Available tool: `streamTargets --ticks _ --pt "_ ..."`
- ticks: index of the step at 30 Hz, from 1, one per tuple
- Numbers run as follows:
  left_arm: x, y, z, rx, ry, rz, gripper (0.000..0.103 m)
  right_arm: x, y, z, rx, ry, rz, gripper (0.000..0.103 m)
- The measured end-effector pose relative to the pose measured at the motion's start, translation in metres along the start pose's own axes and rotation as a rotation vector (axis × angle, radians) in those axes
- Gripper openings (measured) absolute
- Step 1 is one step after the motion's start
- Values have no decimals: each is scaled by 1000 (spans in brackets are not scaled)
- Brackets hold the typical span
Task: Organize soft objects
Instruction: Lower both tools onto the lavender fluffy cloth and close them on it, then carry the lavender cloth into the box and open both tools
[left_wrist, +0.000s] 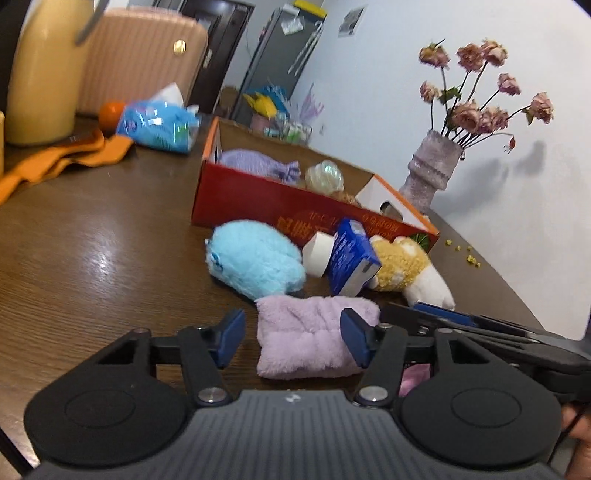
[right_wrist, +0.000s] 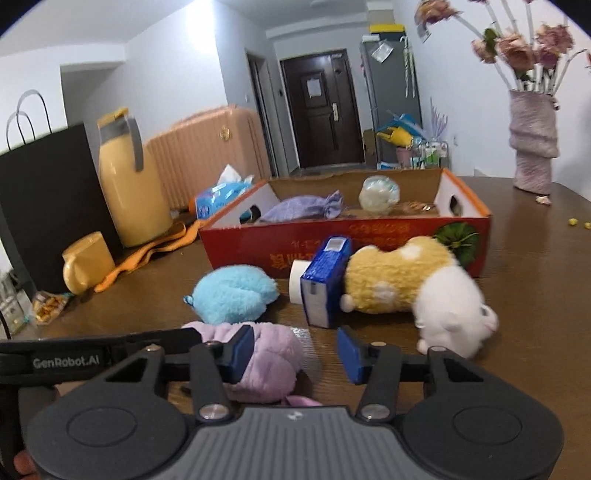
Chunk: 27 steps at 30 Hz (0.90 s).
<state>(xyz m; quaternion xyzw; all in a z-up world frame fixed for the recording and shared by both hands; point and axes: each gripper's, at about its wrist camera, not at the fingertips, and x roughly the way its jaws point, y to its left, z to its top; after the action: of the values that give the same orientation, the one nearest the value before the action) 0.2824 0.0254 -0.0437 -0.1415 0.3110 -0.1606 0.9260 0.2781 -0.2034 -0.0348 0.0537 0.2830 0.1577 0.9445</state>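
A folded lilac fluffy cloth lies on the brown table nearest to me. My left gripper is open around it, the right pad over its edge and the left pad clear of it. My right gripper is open, its left finger over the cloth's right end and bare table between the pads. Behind lie a light blue plush, a yellow and white plush, a blue carton and a white tape roll. The red cardboard box holds a purple pouch and a pale ball.
A vase of dried roses stands at the right by the wall. At the left are a yellow jug, a yellow mug, a black paper bag, an orange cloth and a blue tissue pack.
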Motion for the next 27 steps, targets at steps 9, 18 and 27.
streamTargets --ticks 9,18,27 --pt "16 11 -3 -36 51 -37 29 29 -3 1 35 81 52 32" --pt "-18 -8 4 6 -21 -51 19 0 8 5 27 1 91 17" --pt "-74 -59 2 88 -119 -106 19 -83 13 8 -8 -153 71 17"
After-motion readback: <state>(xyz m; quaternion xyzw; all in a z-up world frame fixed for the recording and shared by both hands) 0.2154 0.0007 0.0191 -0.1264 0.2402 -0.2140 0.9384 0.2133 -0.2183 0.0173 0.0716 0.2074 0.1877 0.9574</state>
